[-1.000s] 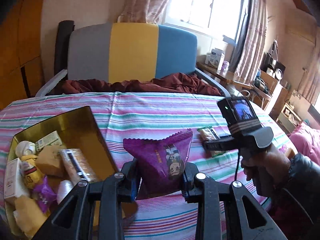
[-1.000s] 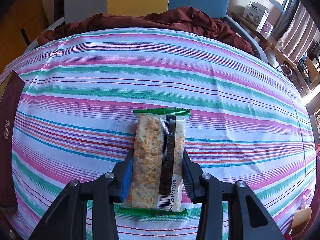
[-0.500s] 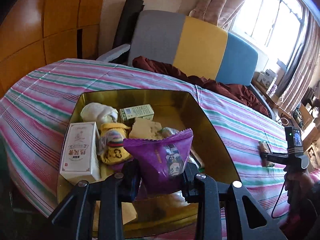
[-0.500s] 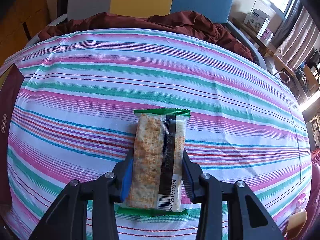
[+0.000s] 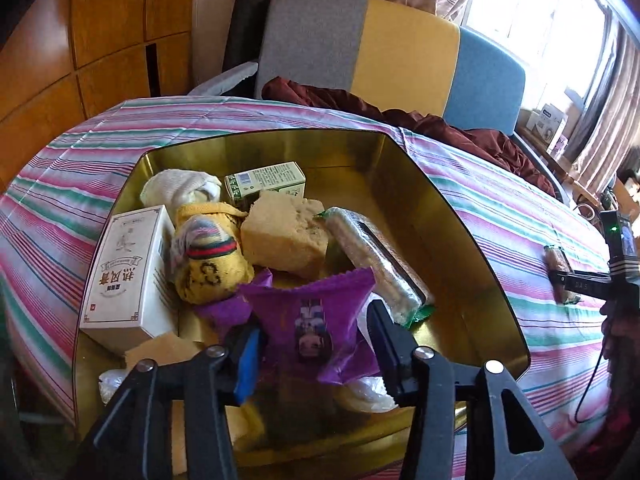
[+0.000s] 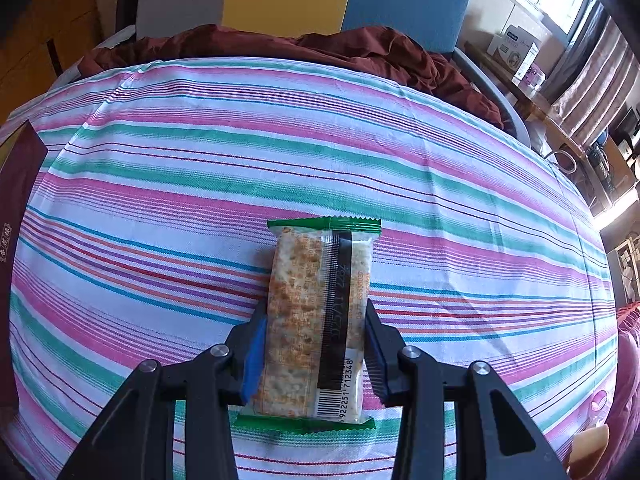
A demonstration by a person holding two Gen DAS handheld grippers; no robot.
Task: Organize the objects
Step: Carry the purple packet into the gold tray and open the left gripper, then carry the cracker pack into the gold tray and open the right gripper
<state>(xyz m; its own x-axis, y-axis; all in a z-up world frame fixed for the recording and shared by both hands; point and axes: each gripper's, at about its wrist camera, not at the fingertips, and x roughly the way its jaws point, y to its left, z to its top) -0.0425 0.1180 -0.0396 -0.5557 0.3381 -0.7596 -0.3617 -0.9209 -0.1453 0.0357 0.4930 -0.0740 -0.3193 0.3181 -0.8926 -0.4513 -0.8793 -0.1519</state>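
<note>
The left tongs (image 5: pixel 314 344) hang over the gold tin (image 5: pixel 460 216), their jaws opening, with the purple snack packet (image 5: pixel 312 320) between them. The blue left pad stands clear of the packet; on the right side it is hard to tell whether the pad still touches. The packet stands roughly upright, its serrated top edge pointing away from the camera toward the tin's far wall. Just behind it lies a cracker bar (image 5: pixel 372 256), its long axis running diagonally from the tin's middle toward the near right. A white box (image 5: pixel 128 276), a yellow sock bundle (image 5: pixel 208 264) and a sponge block (image 5: pixel 284 236) crowd the tin's left half.

The right tongs (image 6: pixel 314 348) sit narrow, clamped on the long sides of a second cracker packet (image 6: pixel 316 316) lying flat on the striped desk (image 6: pixel 200 184). Its long axis runs straight away from the camera, barcode end nearest.
</note>
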